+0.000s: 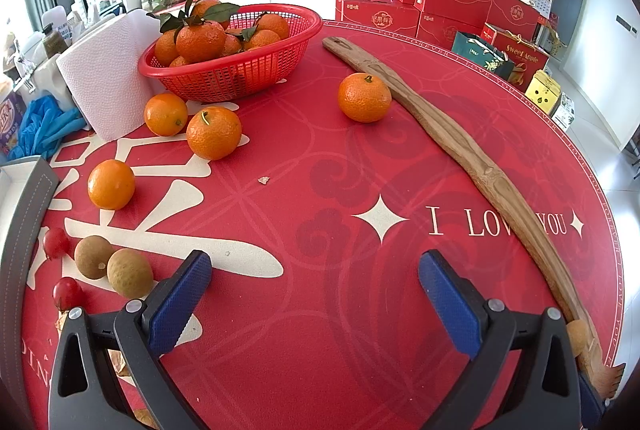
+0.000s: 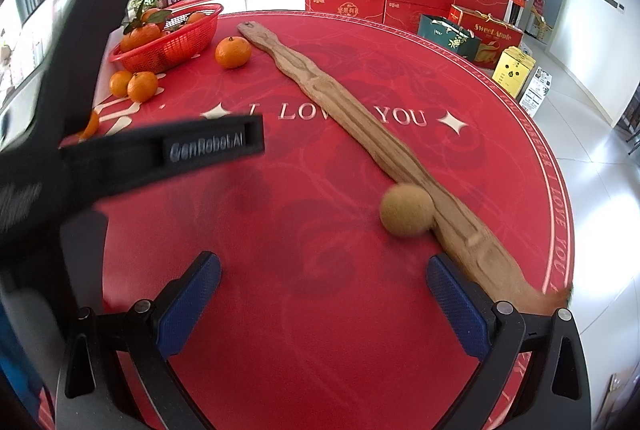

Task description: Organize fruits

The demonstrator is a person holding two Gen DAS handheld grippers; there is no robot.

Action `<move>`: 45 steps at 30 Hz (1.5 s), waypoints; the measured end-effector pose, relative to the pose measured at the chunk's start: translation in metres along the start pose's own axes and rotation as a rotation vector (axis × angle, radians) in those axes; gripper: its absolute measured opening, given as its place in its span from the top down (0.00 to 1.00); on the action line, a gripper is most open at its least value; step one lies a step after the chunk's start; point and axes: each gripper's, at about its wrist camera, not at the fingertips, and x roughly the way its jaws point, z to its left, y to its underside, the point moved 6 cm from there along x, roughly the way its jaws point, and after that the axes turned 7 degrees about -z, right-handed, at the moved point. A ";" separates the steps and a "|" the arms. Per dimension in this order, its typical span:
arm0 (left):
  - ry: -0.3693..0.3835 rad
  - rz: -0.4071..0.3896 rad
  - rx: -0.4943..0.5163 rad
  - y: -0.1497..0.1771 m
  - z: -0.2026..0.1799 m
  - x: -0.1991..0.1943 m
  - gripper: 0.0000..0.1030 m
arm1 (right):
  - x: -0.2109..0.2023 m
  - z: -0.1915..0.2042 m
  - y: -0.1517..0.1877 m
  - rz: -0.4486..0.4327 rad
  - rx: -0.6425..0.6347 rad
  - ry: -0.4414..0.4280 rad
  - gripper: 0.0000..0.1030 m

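Observation:
A red basket point(image 1: 240, 78) full of leafy tangerines stands at the far left of the round red table; it also shows in the right wrist view point(image 2: 168, 50). Loose tangerines lie near it: one alone point(image 1: 364, 97), two together point(image 1: 214, 132), one nearer point(image 1: 111, 184). Two brown longans point(image 1: 130, 272) and two small red fruits point(image 1: 67, 292) lie left of my open, empty left gripper point(image 1: 316, 294). Another longan point(image 2: 407, 211) rests against a long wooden stick point(image 2: 360, 118), just ahead of my open, empty right gripper point(image 2: 324, 294).
A white paper towel roll point(image 1: 108, 70) and blue gloves point(image 1: 44, 130) sit left of the basket. A grey box point(image 1: 24, 198) lies at the left edge. Red gift boxes point(image 1: 452, 6) stand beyond the table. The left gripper's black body point(image 2: 80, 134) fills the right view's left side.

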 end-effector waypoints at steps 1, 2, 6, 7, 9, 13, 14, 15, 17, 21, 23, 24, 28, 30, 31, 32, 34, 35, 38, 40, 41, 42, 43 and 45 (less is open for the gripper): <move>0.000 0.000 0.000 0.000 0.000 0.000 0.00 | -0.002 -0.001 0.002 -0.006 -0.002 -0.002 0.00; 0.000 0.000 0.000 0.000 0.000 0.000 0.00 | -0.003 -0.002 0.004 -0.015 -0.005 -0.005 0.00; 0.000 0.000 0.000 0.000 0.000 0.000 0.00 | -0.003 -0.001 0.004 -0.030 -0.007 -0.005 0.00; 0.000 0.000 0.000 0.000 0.000 0.000 0.00 | -0.003 -0.001 0.004 -0.031 -0.005 -0.004 0.00; 0.000 0.000 0.000 0.000 0.000 0.000 0.00 | -0.002 -0.001 0.003 -0.031 -0.006 -0.004 0.00; 0.007 0.024 0.008 0.000 0.000 0.000 0.00 | -0.002 -0.001 0.003 -0.031 -0.005 -0.004 0.00; 0.013 0.045 0.014 -0.001 0.000 0.001 0.00 | -0.002 -0.001 0.003 -0.031 -0.006 -0.004 0.00; 0.024 0.055 0.028 -0.002 0.000 0.002 0.00 | -0.002 -0.001 0.003 -0.031 -0.005 -0.004 0.00; 0.067 0.055 0.069 -0.003 0.000 0.003 0.00 | -0.002 -0.001 0.003 -0.030 -0.006 -0.004 0.00; 0.178 0.038 0.021 0.001 0.013 -0.020 0.00 | -0.002 -0.001 0.003 -0.031 -0.005 -0.005 0.00; 0.206 -0.020 0.003 0.002 0.030 -0.048 0.00 | -0.002 -0.001 0.003 -0.031 -0.006 -0.005 0.00; 0.205 -0.049 0.001 0.002 0.040 -0.060 0.00 | -0.002 -0.001 0.003 -0.031 -0.005 -0.005 0.00; 0.158 -0.088 0.022 0.013 0.089 -0.094 0.00 | -0.002 -0.001 0.003 -0.031 -0.004 -0.005 0.00; 0.139 -0.055 0.015 0.031 0.112 -0.099 0.00 | -0.002 -0.001 0.004 -0.031 -0.004 -0.005 0.00; 0.138 -0.031 0.009 0.040 0.120 -0.096 0.00 | -0.002 -0.001 0.004 -0.031 -0.005 -0.005 0.00; 0.136 -0.013 0.005 0.047 0.123 -0.094 0.00 | -0.002 -0.001 0.004 -0.031 -0.005 -0.005 0.00; 0.117 0.017 -0.016 0.062 0.134 -0.092 0.00 | -0.002 -0.001 0.004 -0.031 -0.004 -0.005 0.00; 0.122 0.021 -0.025 0.066 0.135 -0.093 0.00 | -0.002 -0.001 0.004 -0.031 -0.004 -0.005 0.00; 0.118 0.031 -0.021 0.073 0.127 -0.092 0.00 | -0.003 -0.001 0.004 -0.031 -0.004 -0.005 0.00; 0.105 0.027 -0.007 0.072 0.114 -0.090 0.00 | -0.002 -0.001 0.004 -0.031 -0.004 -0.005 0.00; 0.103 0.025 -0.002 0.072 0.108 -0.089 0.00 | -0.002 -0.001 0.004 -0.032 -0.004 -0.005 0.00; 0.100 0.022 0.007 0.070 0.101 -0.086 0.00 | -0.003 -0.001 0.004 -0.031 -0.004 -0.005 0.00; 0.087 0.019 0.017 0.069 0.094 -0.083 0.00 | -0.003 -0.001 0.004 -0.032 -0.004 -0.005 0.00; 0.054 0.043 0.039 0.070 0.082 -0.070 0.00 | -0.003 -0.001 0.004 -0.031 -0.004 -0.005 0.00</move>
